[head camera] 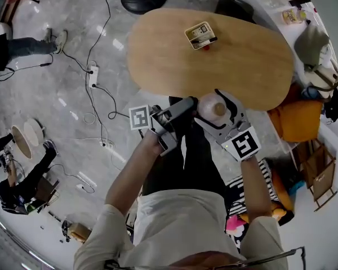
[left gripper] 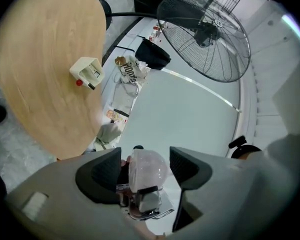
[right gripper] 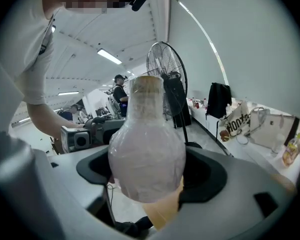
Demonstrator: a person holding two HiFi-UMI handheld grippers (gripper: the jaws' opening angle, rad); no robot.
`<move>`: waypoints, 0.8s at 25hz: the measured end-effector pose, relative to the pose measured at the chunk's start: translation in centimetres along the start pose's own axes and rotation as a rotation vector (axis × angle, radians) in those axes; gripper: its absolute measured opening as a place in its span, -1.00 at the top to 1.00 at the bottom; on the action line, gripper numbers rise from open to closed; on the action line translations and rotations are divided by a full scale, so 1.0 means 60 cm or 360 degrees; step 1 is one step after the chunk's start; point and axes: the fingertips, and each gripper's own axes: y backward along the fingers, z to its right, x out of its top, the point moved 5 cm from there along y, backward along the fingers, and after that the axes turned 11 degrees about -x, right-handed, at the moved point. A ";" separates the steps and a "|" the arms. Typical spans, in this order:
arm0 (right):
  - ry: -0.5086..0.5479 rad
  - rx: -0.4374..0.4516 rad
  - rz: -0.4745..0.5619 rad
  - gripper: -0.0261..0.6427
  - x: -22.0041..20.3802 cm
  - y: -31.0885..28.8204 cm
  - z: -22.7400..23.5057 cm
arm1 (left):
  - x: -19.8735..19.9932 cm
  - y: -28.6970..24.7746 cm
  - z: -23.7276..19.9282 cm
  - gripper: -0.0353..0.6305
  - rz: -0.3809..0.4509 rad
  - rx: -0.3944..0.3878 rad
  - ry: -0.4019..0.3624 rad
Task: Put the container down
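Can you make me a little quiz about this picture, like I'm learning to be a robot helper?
1. True or false: the right gripper is holding the container.
2. Fill in the blank: the left gripper has its jaws ____, with nothing gripped.
3. Pick one: where is the small box? A. on the wooden table B. on the floor C. inside a bag

Key: 1 true; 2 apart; 3 A.

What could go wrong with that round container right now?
1. The right tool pinches the container on its rounded belly, so it might slip.
2. It seems to hang at the table edge; set down there, it could topple off.
3. The open left tool is close and could knock it.
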 end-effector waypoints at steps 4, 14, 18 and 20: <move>-0.0020 -0.0052 -0.0017 -0.26 -0.063 -0.058 0.039 | 0.053 0.020 -0.065 0.02 0.0029 0.0033 -0.0002; -0.0082 -0.0230 -0.0148 -0.26 -0.249 -0.201 0.127 | 0.145 0.083 -0.203 0.02 0.0113 0.0073 0.0068; -0.0103 -0.0282 -0.0179 -0.26 -0.307 -0.245 0.147 | 0.169 0.103 -0.244 0.02 0.0117 0.0088 0.0081; -0.0104 -0.0295 -0.0194 -0.26 -0.333 -0.267 0.157 | 0.179 0.110 -0.262 0.02 0.0111 0.0093 0.0077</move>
